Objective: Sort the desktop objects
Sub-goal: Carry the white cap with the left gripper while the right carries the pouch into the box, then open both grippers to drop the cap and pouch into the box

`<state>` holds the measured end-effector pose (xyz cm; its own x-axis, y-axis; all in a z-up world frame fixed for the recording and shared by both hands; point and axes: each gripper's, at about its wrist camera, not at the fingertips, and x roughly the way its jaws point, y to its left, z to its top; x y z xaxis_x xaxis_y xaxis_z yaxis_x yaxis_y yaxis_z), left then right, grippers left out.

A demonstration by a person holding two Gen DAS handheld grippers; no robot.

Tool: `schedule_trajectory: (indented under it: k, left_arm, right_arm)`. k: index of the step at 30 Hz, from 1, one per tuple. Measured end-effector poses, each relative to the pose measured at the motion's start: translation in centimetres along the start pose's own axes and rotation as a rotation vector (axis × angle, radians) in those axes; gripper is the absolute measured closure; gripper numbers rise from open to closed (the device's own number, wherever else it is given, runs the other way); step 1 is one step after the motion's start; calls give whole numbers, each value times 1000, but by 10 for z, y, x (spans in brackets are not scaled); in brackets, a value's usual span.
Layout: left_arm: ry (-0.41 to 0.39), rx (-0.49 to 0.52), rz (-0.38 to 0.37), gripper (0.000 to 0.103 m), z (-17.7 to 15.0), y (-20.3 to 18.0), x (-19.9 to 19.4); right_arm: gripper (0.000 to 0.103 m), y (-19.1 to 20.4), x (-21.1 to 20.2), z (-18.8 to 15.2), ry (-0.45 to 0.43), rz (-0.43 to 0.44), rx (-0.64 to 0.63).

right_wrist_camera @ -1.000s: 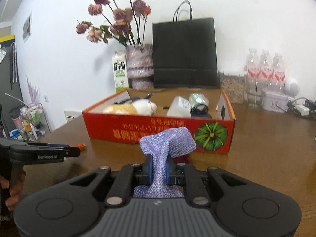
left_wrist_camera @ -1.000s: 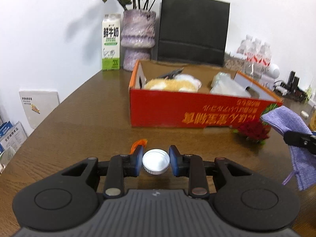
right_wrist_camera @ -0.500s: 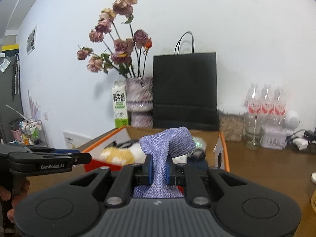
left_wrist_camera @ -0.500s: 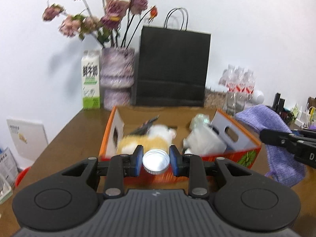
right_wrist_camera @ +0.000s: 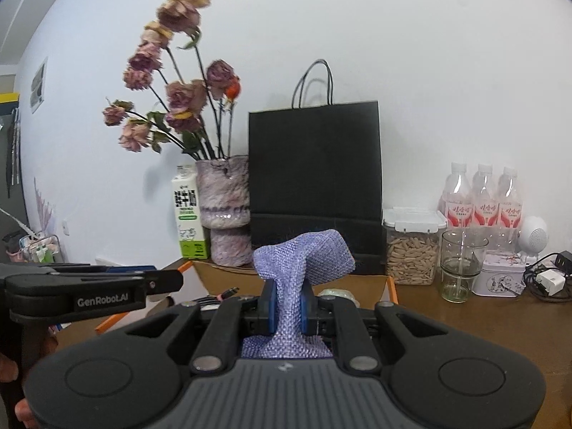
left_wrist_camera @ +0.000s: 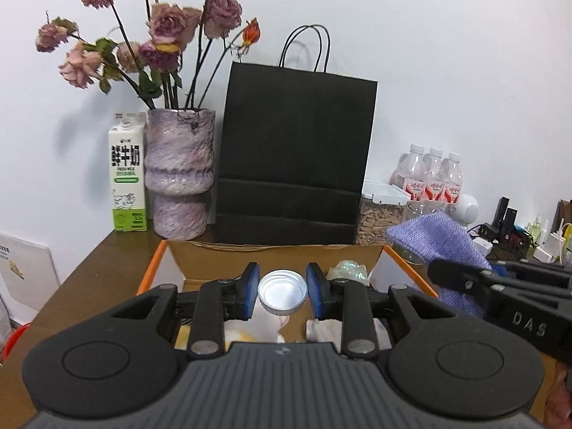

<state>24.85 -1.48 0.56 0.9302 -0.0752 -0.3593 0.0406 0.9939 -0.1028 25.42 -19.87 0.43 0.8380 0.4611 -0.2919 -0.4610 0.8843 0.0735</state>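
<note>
White wall behind a brown counter [left_wrist_camera: 93, 271]; a vase, milk carton, black bag [left_wrist_camera: 293, 157] and bottles line its back edge. An open box [left_wrist_camera: 157, 268] sits in front of the bag, already holding several items. The left hand-held gripper [left_wrist_camera: 282, 291] is closed on a white cap [left_wrist_camera: 282, 292], held above the box. The right hand-held gripper [right_wrist_camera: 285, 307] is clamped tight on a purple cloth [right_wrist_camera: 304, 254], at the box's right side. Assessment: sorting well under way; both items lifted, neither yet released into the box.
</note>
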Motion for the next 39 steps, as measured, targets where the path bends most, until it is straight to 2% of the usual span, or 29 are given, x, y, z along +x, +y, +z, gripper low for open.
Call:
schedule_trajectory:
  k: [6,13,18,24,27,28,29,30,31,32,34,35,37,39]
  left_arm:
    - [39,-14,2,74,1,-4,45]
    - [107,13,-6,74,-8,-8,91]
    - [132,40,2,74,-13,-8,106]
    - [136,58,10,74,-18,-8,110]
    - [122,57,23,71,-17,-8,106]
    - [117,59,26,61,-17,-8,105]
    - [110,60,33,44,-17,-9,103]
    - [100,60,44,36,-16,-9,101]
    - [92,61,54,25,-16,-9,99]
    - [86,65,63,19,-15,-10,98]
    - [71,79,90,11,-13,-11,94]
    - [62,83,111,2,-13,-11,93]
    - [37,83,136,0,-12,-9,90]
    - [30,72,123,0,-11,-7,88]
  right_arm:
    - [92,-19,41,-4,49,-5,9]
    - [92,-41,84,-15,126,-3,16]
    - [92,-49,102,-24,167,10,19]
    - [89,-50,104,-28,175,21,24]
    - [70,-51,102,-28,181,28,39]
    - [65,-51,102,-27,182,25,43]
    - [63,-51,100,-27,179,22,43]
    - [58,-50,99,-26,175,21,41]
    - [47,-50,98,-26,171,20,40]
    - [41,-50,97,-26,165,18,41]
    - [15,-50,94,-25,148,8,39]
    - [12,-50,93,-25,139,-3,37]
    - [2,-51,93,-25,131,-17,42]
    - [0,-50,93,-25,133,-25,42]
